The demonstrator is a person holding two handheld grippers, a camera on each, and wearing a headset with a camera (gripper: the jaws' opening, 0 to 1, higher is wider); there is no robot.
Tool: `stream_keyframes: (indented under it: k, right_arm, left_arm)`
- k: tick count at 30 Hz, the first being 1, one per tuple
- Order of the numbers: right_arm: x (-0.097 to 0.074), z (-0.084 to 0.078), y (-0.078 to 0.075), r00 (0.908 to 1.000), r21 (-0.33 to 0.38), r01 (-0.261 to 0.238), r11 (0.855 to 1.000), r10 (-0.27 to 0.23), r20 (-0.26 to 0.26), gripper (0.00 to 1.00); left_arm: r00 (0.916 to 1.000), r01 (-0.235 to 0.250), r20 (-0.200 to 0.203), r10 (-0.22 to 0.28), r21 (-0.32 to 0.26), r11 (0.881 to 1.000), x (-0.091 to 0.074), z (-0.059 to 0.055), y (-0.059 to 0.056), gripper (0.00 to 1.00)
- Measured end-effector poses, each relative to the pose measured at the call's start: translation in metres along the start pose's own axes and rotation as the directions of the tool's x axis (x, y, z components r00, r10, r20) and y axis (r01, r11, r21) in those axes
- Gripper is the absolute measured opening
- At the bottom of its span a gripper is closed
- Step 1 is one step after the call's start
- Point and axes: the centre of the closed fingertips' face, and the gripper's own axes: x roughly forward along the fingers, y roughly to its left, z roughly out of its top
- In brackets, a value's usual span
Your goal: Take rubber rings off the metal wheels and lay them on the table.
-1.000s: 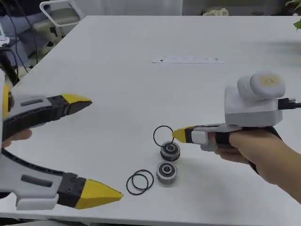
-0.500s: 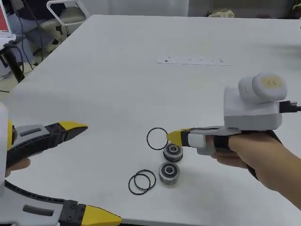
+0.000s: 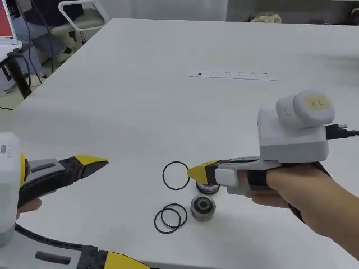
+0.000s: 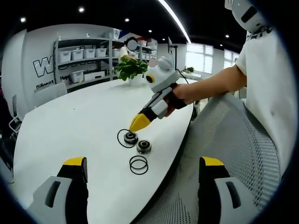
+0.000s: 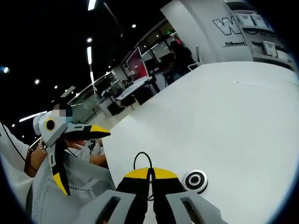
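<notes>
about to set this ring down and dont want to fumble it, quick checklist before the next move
1. The ring is off the far wheel: ok, beside it in the head view.
2. The right gripper holds the ring: ok, jaws shut on it.
3. The table left of the ring is bare: ok.
4. Apart from the laid rings: ok.
5. The left gripper is out of the path: ok, open, off to the side.
6. The near wheel is stripped: cannot tell.
</notes>
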Motion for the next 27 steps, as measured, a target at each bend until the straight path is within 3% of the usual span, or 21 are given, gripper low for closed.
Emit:
stream_keyframes:
  k: [5, 9, 15, 27]
  right_arm:
    - [0.007, -0.011, 0.005, 0.9987, -0.039, -0.013, 0.999, 0.011, -0.051, 0.0]
    - [0.012, -0.023, 0.01, 0.9959, -0.061, -0.022, 0.998, 0.016, -0.089, 0.0]
    - [0.019, -0.039, 0.01, 0.9899, -0.082, -0.019, 0.996, 0.007, -0.142, 0.0]
    - [0.025, -0.052, 0.005, 0.984, -0.122, 0.009, 0.993, -0.03, -0.175, 0.0]
  left_arm:
    - [0.9999, -0.003, -0.015, 0.003, -0.009, 1.0, 0.001, -0.004, 0.001, 0.97]
    - [1.0, -0.004, -0.004, 0.004, -0.016, 1.0, 0.001, -0.003, 0.002, 0.97]
    - [0.9993, 0.003, -0.036, -0.003, -0.008, 1.0, 0.004, -0.009, 0.0, 0.96]
    - [0.9998, -0.005, -0.02, 0.004, -0.026, 1.0, 0.003, -0.008, 0.003, 0.95]
